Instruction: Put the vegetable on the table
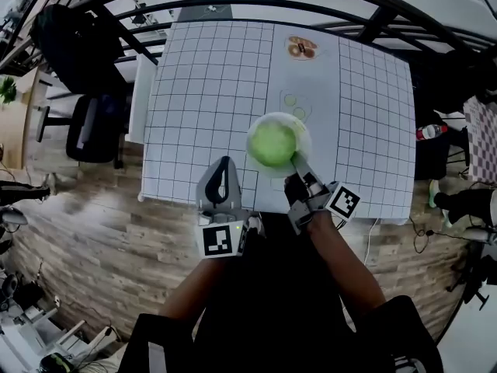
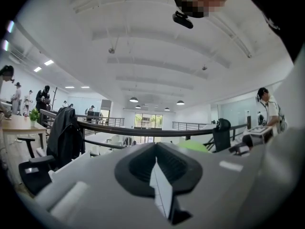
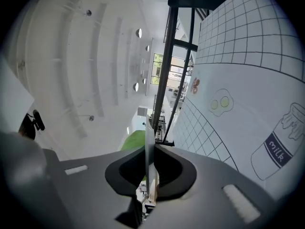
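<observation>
A white plate (image 1: 304, 133) with a round green vegetable (image 1: 272, 144) on it sits over the near middle of the white gridded table (image 1: 210, 92). My right gripper (image 1: 296, 160) is shut on the plate's near rim. In the right gripper view the plate (image 3: 149, 142) shows edge-on between the jaws, with the green vegetable (image 3: 135, 141) beyond, and the right gripper (image 3: 149, 175) is turned on its side. My left gripper (image 1: 225, 165) points at the table's near edge, left of the plate, shut with nothing held. In the left gripper view the left gripper (image 2: 156, 165) has the vegetable (image 2: 198, 146) off to its right.
Printed pictures lie on the table: eggs (image 1: 293, 103), a snack plate (image 1: 301, 48), a milk carton (image 3: 281, 144). A chair with a black jacket (image 1: 81, 49) stands at the far left. A dark railing (image 1: 233, 10) runs behind the table. Wooden floor (image 1: 85, 231) lies below.
</observation>
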